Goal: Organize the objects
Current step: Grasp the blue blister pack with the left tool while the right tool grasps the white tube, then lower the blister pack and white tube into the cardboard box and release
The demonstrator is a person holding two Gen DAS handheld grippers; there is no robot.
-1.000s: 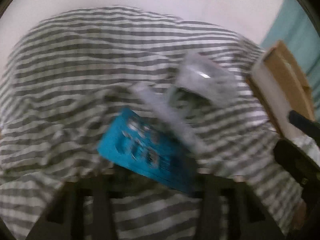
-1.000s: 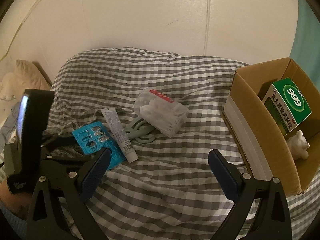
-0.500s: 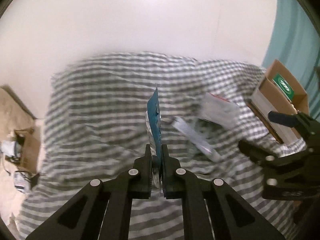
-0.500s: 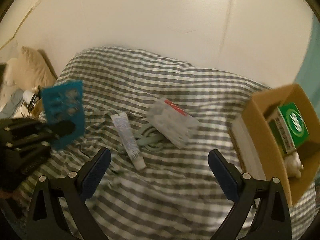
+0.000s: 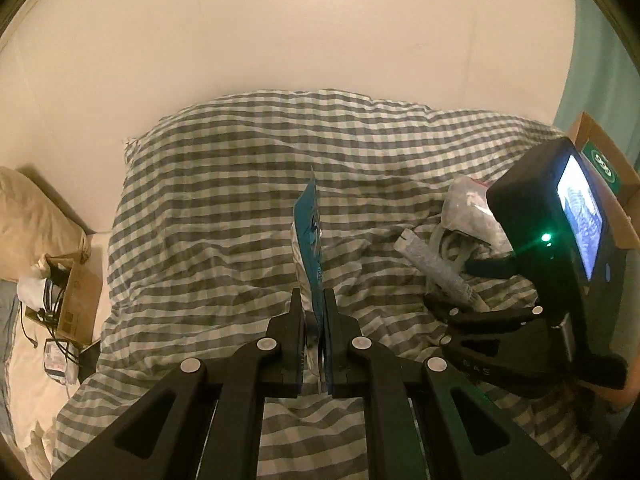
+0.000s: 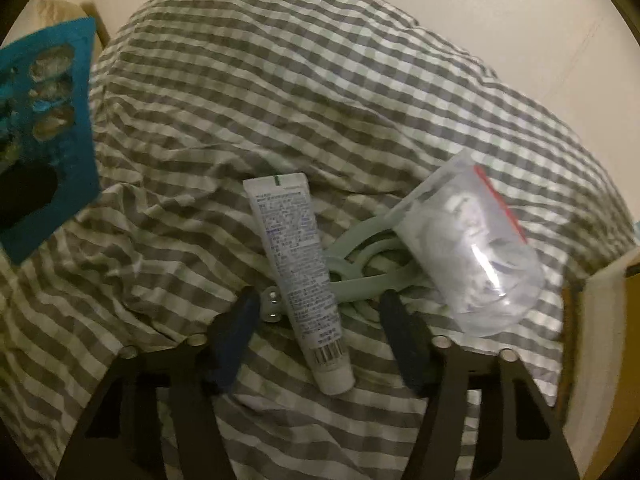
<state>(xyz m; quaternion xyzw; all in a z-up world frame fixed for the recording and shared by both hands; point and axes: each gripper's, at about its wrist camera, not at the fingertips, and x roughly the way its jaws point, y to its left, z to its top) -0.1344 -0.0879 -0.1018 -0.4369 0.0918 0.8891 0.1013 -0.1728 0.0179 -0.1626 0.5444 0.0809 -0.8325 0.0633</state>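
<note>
Left wrist view: the blue blister pack stands edge-on and upright, lifted clear of the bed, pinched by its lower edge in the left claw, whose jaws are closed on it. Right wrist view: the same pack appears at the far left, face-on, its foil pockets visible. The white tube lies on the checked duvet, cap end nearest the camera, its lower half between the fingers of the right claw. The jaws of this claw have just been closing and stand partly open on either side of the tube; the pads do not press on it. Just beside the tube, on its right, lies a pale green looped cord, partly under a clear zip bag with a red seal strip and white contents. At the right edge stands a cardboard box; in the left wrist view it holds a green carton. A beige pillow and a small open box of cables lie left of the bed.
</note>
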